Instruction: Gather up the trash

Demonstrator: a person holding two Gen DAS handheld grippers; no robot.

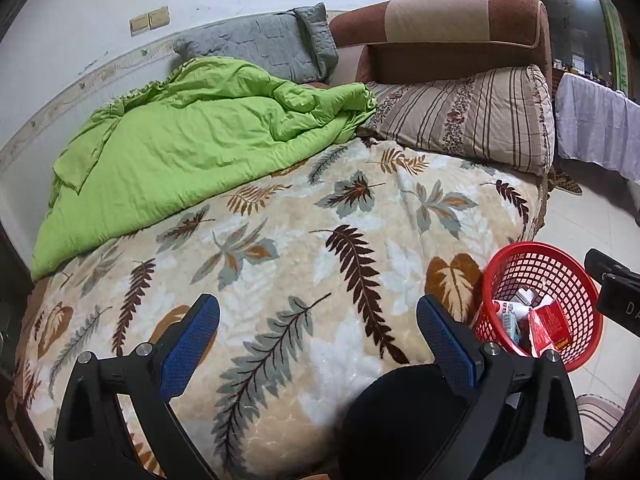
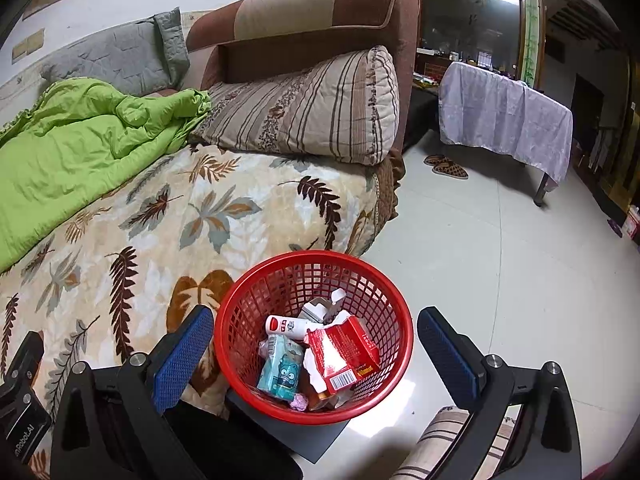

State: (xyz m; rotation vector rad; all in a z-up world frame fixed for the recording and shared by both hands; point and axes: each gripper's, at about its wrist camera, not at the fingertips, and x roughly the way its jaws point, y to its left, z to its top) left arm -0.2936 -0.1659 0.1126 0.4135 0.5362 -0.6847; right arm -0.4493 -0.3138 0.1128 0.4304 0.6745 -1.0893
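Trash sits in the red basket (image 2: 316, 336) on the floor beside the bed (image 1: 280, 260).
My right jaws (image 2: 316, 350) stand wide and empty around the basket; my left jaws (image 1: 318, 340) gape empty over the bed, basket just right.

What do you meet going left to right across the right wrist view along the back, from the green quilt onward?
Green quilt → striped pillow → patterned slippers → table under a white cloth.
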